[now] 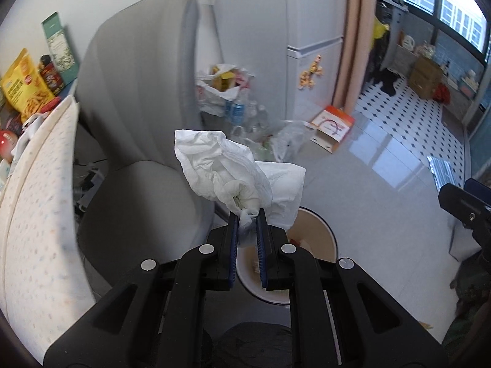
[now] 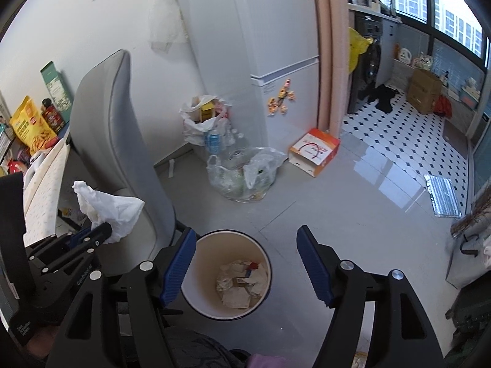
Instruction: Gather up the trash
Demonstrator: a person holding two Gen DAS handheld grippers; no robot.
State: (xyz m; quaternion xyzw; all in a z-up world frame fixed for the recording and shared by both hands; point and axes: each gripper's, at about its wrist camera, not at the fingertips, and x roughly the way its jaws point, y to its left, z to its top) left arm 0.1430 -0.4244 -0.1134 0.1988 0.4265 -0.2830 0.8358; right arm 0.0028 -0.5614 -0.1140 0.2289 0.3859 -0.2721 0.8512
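My left gripper (image 1: 248, 214) is shut on a crumpled white tissue (image 1: 230, 168) and holds it in the air, beside the grey chair and above the near rim of the round cream waste bin (image 1: 325, 230). In the right wrist view the same tissue (image 2: 107, 205) hangs from the left gripper (image 2: 104, 230) to the left of the bin (image 2: 202, 276), which holds several scraps of paper. My right gripper (image 2: 245, 239) is open and empty, its blue pads (image 2: 181, 260) spread on either side of the bin below.
A grey chair (image 2: 116, 141) stands left of the bin. A padded board (image 1: 40, 199) and snack packets (image 1: 24, 89) are at far left. Plastic bags of bottles (image 2: 242, 171), a white fridge (image 2: 276, 61) and an orange box (image 2: 313, 150) stand behind on the tiled floor.
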